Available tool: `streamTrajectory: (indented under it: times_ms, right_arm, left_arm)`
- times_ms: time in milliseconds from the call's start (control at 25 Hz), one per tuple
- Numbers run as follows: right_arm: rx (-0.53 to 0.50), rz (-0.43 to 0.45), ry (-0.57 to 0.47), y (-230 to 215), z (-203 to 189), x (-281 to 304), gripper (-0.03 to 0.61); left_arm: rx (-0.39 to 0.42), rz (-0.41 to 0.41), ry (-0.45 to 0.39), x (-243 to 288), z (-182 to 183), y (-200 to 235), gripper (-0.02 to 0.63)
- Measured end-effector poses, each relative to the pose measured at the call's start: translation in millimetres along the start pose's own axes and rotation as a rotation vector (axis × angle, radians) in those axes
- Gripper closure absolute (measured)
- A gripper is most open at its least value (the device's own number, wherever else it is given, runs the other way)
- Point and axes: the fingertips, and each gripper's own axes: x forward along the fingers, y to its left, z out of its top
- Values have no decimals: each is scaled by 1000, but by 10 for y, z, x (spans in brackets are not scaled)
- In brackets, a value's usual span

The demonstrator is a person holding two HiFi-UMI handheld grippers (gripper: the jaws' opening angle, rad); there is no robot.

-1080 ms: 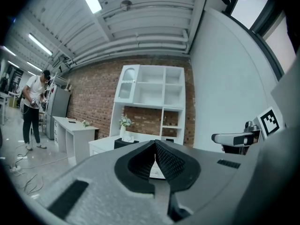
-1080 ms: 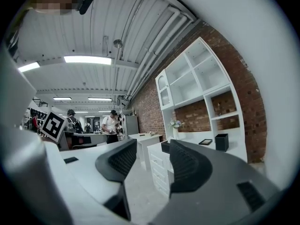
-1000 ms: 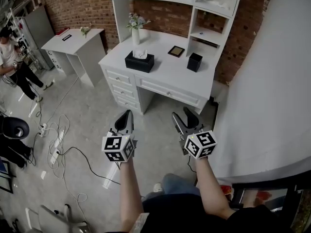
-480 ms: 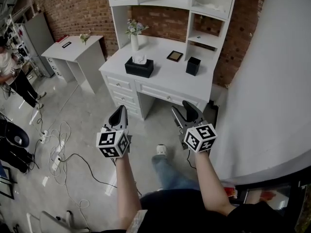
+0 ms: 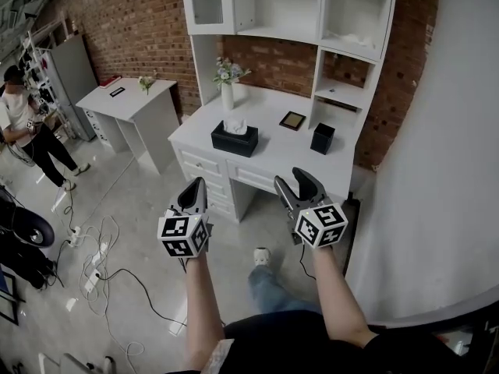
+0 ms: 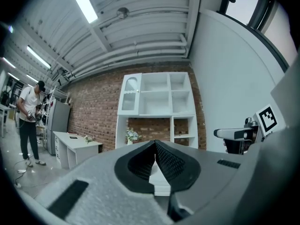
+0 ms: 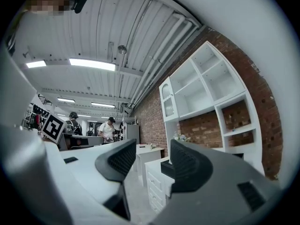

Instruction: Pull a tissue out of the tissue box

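Head view: tissue box [image 5: 234, 139] sits on the white worktop [image 5: 273, 158], far from the person, toward the top's left half. A white tissue [image 5: 235, 125] pokes up from its slot, so there's a tuft ready to pinch. Vase w/ flowers [image 5: 227, 92] stands just behind the box; small frame [image 5: 292, 120] and black cube pot [image 5: 322, 139] lie to its right.

Both grippers hang low and near, over bare floor, well apart from the box. Looks like the approach stage, nothing grasped.

Left gripper [image 5: 199, 187]: jaws pressed together w/ nothing between; the left gripper view [image 6: 155, 144] shows the tips meeting. Right gripper [image 5: 296, 182]: jaws parted and empty. The right gripper view [image 7: 152, 156] has the dark box far off in the gap, so prob. this one is lined up for the pull. The left may be kept closed as a spare, maybe to steady the box.

Forearms reach fwd roughly parallel, marker cubes up, jaws pointing toward the worktop.

Task not begun, I'd say: needs getting closer, then right jaws over the tuft.

Another person [image 5: 23, 123] stands far left near a small table [image 5: 132, 100], not involved.
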Motion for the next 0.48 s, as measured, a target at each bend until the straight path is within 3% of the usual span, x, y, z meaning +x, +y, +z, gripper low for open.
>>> streamTrajectory:
  times_ms: [480]
  right_arm:
    - [54, 38, 60, -1005, -501, 1894, 371]
  left_arm:
    - [-27, 43, 58, 1782, -435, 861, 604]
